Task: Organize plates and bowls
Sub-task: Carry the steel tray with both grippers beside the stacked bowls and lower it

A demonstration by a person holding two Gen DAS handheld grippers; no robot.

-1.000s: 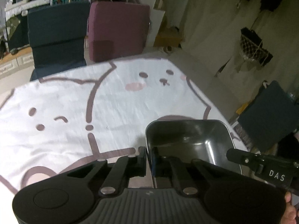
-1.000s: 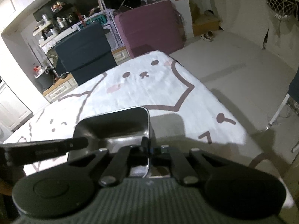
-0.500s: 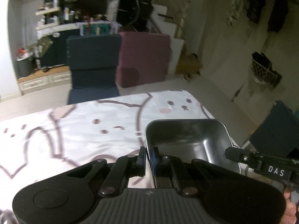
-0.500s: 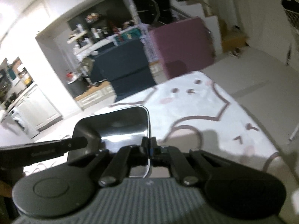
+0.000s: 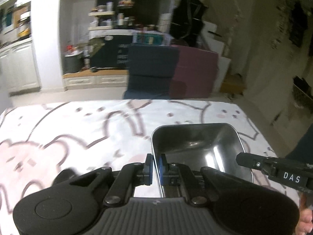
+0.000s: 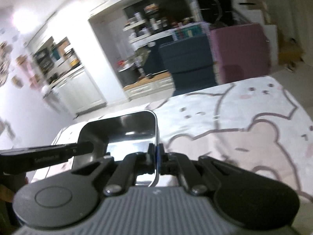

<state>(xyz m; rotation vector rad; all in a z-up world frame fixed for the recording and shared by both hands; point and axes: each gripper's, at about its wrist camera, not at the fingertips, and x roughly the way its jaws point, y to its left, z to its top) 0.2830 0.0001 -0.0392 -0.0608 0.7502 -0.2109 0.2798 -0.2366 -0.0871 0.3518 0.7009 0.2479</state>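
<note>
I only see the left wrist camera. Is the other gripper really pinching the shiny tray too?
Observer: Yes. The right wrist view shows the right gripper shut on the right rim of the metal tray.
Operator: What's next to the tray on that side?
Observer: A big pink bear drawing on the tablecloth.
Operator: Does that camera see my gripper?
Observer: Only one finger of the left gripper, coming in from the left at the tray's other rim.

Left wrist view: close behind its gripper, facing 12 o'clock over table.
Right wrist view: close behind its gripper, same heading.
Shared: steel tray, table, far shelves.
</note>
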